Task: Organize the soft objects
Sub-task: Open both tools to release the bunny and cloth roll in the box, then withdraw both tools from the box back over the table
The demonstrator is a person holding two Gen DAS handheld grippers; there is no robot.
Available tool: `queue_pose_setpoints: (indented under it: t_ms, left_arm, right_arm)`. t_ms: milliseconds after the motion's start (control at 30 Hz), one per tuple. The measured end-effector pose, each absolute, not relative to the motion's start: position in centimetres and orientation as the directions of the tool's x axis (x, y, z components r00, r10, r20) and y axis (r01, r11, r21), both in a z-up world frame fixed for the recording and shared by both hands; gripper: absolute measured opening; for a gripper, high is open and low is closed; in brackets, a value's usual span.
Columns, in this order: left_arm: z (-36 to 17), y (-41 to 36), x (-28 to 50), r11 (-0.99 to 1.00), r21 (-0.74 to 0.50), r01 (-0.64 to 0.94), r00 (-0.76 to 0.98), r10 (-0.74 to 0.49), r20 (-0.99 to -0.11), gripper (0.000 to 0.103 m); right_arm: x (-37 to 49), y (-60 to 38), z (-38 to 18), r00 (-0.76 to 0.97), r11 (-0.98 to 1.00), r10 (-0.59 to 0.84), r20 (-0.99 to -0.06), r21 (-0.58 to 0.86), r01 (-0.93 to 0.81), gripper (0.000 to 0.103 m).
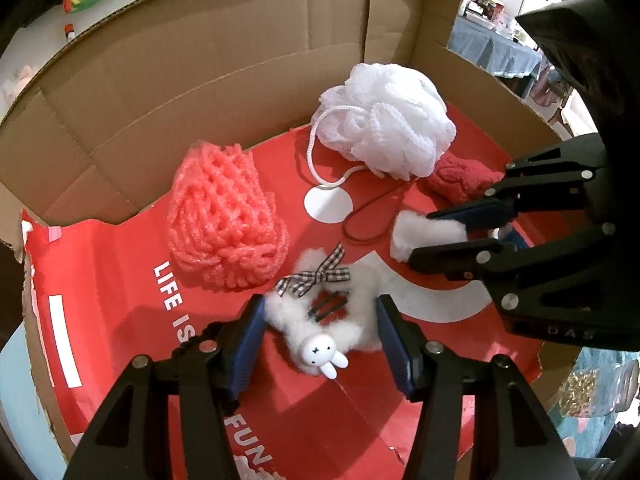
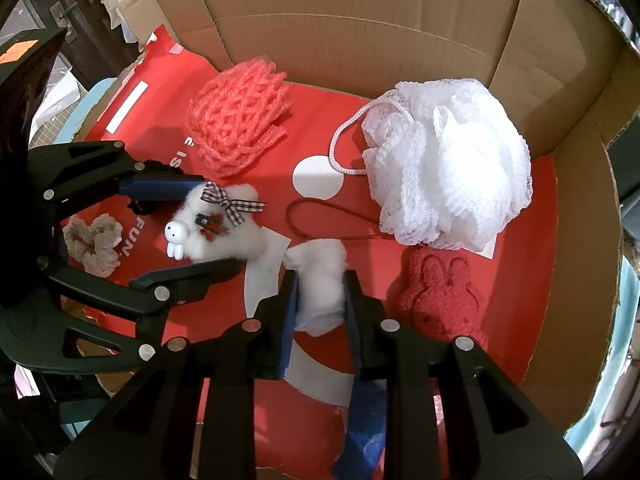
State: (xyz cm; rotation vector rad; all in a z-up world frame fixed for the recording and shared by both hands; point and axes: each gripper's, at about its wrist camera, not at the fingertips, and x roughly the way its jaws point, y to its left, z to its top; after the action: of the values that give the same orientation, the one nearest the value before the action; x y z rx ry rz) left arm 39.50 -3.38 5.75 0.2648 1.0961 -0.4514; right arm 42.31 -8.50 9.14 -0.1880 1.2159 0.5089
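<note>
Inside a cardboard box (image 1: 200,80) lined with a red bag, my left gripper (image 1: 320,304) is shut on a fluffy white scrunchie (image 1: 288,314) that has a checked bow and a small bunny charm. The right wrist view shows the same scrunchie (image 2: 248,236) pinched between the left gripper's pads just above the red liner. My right gripper (image 2: 322,276) is shut on a white cotton tuft (image 2: 320,264), low over the liner. From the left wrist view that tuft (image 1: 404,232) sits in the right gripper (image 1: 422,236), to the right of the scrunchie.
A pink foam net (image 2: 240,116), a white bath pouf (image 2: 448,164) with a cord, a red bunny plush (image 2: 440,292) and a thin red elastic loop (image 2: 320,220) lie on the liner. A beige crochet scrunchie (image 2: 94,244) lies at the left. Box walls (image 2: 360,20) rise behind and to the right.
</note>
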Motion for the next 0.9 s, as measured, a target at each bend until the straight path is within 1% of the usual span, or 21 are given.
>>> queue_pose_setpoints:
  t_ms: [33, 167, 300, 333, 367, 400, 633, 700, 767, 900]
  left_arm:
    - [5.8, -3.3, 39.5, 0.881, -0.016, 0.474, 0.380, -0.221, -0.898, 0.059]
    - [6.1, -2.9, 39.3, 0.884, -0.028, 0.466, 0.389, -0.234, -0.891, 0.067]
    - [6.5, -2.5, 39.1, 0.888, -0.042, 0.458, 0.394, -0.245, -0.886, 0.067]
    - [6.6, -2.3, 39.0, 0.889, -0.046, 0.456, 0.394, -0.248, -0.885, 0.068]
    - [6.8, -2.1, 38.9, 0.890, -0.050, 0.453, 0.396, -0.251, -0.884, 0.069]
    - [7.0, -2.0, 38.8, 0.891, -0.049, 0.451, 0.398, -0.250, -0.883, 0.069]
    - [8.5, -0.8, 37.2, 0.901, -0.055, 0.431, 0.429, -0.258, -0.865, 0.071]
    - [9.3, -0.7, 36.5, 0.904, -0.063, 0.424, 0.441, -0.266, -0.857, 0.076]
    - [10.4, -0.4, 35.6, 0.904, -0.074, 0.421, 0.457, -0.282, -0.844, 0.077]
    - [13.0, -0.2, 33.0, 0.908, -0.091, 0.409, 0.502, -0.307, -0.808, 0.084]
  right_arm:
    - [42.4, -8.6, 9.3, 0.252, 0.874, 0.274, -0.928, 0.131, -0.467, 0.022]
    - [42.4, -8.7, 9.2, 0.256, 0.877, 0.269, -0.928, 0.126, -0.464, 0.025]
    - [42.0, -8.8, 9.1, 0.274, 0.880, 0.261, -0.926, 0.111, -0.462, 0.035]
    - [41.9, -8.8, 9.0, 0.275, 0.880, 0.262, -0.925, 0.112, -0.462, 0.051]
    - [41.8, -8.9, 9.2, 0.282, 0.879, 0.271, -0.920, 0.117, -0.462, 0.059]
    - [41.7, -8.9, 9.2, 0.296, 0.881, 0.265, -0.918, 0.106, -0.460, 0.062]
    - [40.7, -9.3, 10.7, 0.334, 0.889, 0.256, -0.907, 0.085, -0.450, 0.062]
    - [40.2, -9.4, 11.4, 0.347, 0.891, 0.252, -0.903, 0.077, -0.447, 0.062]
    - [39.6, -9.7, 12.3, 0.363, 0.894, 0.250, -0.898, 0.070, -0.442, 0.062]
    - [37.6, -10.6, 14.4, 0.402, 0.903, 0.246, -0.882, 0.057, -0.427, 0.063]
